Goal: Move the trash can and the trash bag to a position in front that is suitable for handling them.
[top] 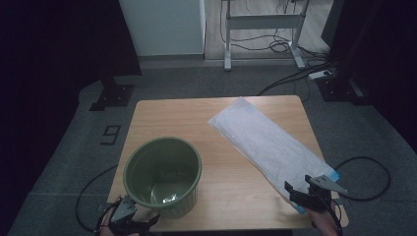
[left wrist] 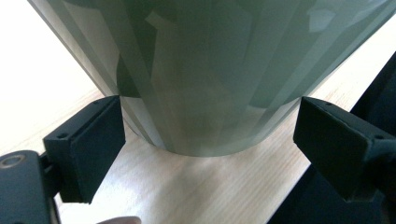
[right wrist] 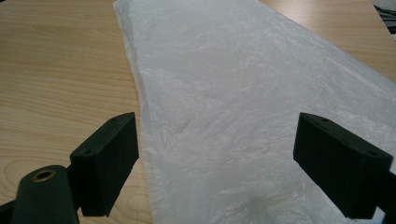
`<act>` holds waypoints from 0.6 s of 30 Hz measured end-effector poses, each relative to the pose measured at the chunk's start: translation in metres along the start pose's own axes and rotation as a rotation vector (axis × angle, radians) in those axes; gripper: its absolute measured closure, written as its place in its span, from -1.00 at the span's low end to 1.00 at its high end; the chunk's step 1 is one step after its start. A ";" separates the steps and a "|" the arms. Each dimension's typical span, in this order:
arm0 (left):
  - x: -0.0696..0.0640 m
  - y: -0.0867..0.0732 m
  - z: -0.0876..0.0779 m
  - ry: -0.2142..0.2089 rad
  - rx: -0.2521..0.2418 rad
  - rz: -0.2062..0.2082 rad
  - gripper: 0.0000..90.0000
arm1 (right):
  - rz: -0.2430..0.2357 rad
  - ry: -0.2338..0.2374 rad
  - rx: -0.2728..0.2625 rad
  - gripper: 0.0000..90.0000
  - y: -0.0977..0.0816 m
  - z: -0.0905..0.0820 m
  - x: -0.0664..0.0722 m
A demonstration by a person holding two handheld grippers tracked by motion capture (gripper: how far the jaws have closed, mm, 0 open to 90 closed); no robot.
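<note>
At the near left corner of the table (top: 162,110), the left hand-held gripper (top: 129,216) sits low against the base of a green bin (top: 163,174). Its jaws stand wide apart on either side of the bin's foot, not yet pressing on it; the left jaw looks just about at the wall, the right one stands a little off. The bin is upright near the front edge, and what can be seen of its inside looks empty, with no liner fitted.

To the right, a thin white plastic bag (top: 268,142) lies flat and folded, stretched diagonally from the middle of the far edge toward the near right corner. The right hand-held gripper (top: 307,194) hovers at the bag's near end, jaws spread wide with the plastic between and below them, holding nothing.

As a judgement, the work seems to be lining the bin with the bag, and it has barely begun: steadying the bin, picking up the bag, opening it and fitting it over the rim are all left.
</note>
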State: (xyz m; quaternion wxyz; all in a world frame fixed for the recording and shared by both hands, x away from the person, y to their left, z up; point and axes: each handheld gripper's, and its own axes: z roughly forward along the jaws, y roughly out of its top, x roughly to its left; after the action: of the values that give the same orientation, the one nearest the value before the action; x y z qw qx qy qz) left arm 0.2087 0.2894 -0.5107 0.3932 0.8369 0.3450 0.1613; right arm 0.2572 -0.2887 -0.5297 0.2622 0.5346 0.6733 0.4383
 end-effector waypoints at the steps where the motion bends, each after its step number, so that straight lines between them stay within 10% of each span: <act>1: 0.000 0.003 0.003 -0.007 0.001 0.005 -0.80 | 0.002 0.002 -0.003 -0.69 0.000 0.000 0.000; 18: -0.004 0.050 0.058 -0.086 0.016 0.089 -0.78 | -0.029 0.024 -0.003 -0.69 -0.001 0.001 0.010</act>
State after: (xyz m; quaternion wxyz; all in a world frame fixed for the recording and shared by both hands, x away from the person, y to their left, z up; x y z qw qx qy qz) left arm 0.2605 0.2322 -0.5095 0.3934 0.8607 0.2914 0.1397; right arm 0.2547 -0.2792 -0.5301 0.2615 0.5191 0.6834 0.4418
